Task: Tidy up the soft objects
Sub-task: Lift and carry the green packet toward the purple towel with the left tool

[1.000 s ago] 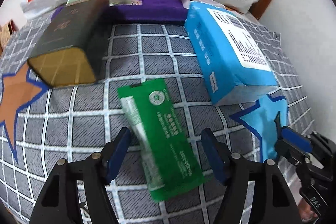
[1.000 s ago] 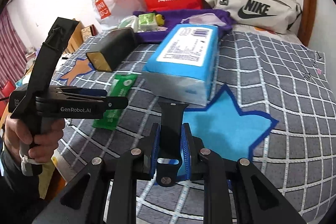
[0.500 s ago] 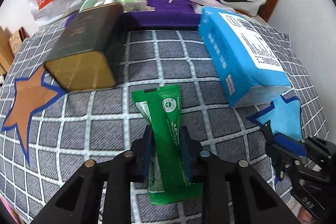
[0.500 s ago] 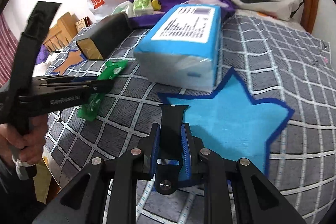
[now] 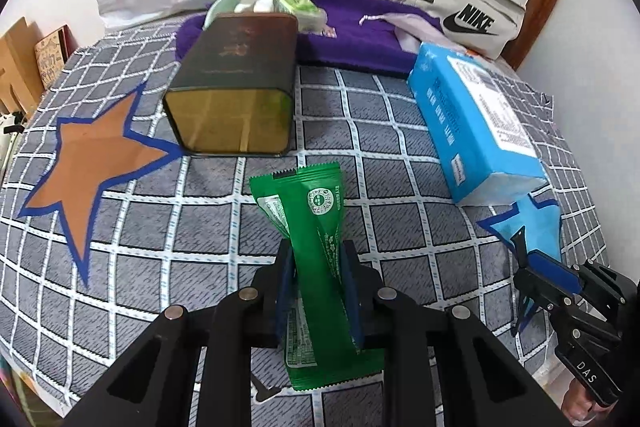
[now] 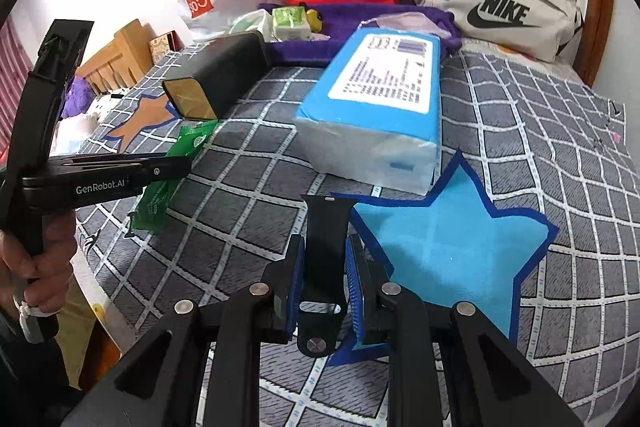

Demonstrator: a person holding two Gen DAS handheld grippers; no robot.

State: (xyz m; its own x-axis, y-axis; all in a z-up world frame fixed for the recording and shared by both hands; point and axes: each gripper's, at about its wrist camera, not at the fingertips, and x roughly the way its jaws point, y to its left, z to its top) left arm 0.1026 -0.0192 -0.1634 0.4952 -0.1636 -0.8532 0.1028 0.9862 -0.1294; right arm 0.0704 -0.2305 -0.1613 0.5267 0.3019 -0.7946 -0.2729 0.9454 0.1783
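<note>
Bed (image 5: 360, 115): we see a grey checked cover carrying everything; its near edge runs just under both grippers, and a bare stretch of checks lies open between the tin and the tissue pack.
Tissue pack (image 6: 380, 99): blue, lying long axis from the near star toward the far edge, by the right side of the bed.
Tin (image 5: 236, 95): dark, on its side, gold end facing us, left of the bare stretch.
Blue star (image 6: 452, 251): patch near the right front edge, the tissue pack's near end just touching its tip.
Orange star (image 5: 92, 155): patch at the left front, its point reaching the tin.
Sachet (image 5: 316, 247): green, we hold it lifted off the cover, long axis pointing away toward the tin, far end tilted up.
Strap (image 6: 326, 239): black, long axis pointing away toward the tissue pack, beside the blue star.
Left gripper (image 5: 318, 291): jaws pinched on the sachet's middle.
Right gripper (image 6: 326, 287): jaws pinched on the strap.
</note>
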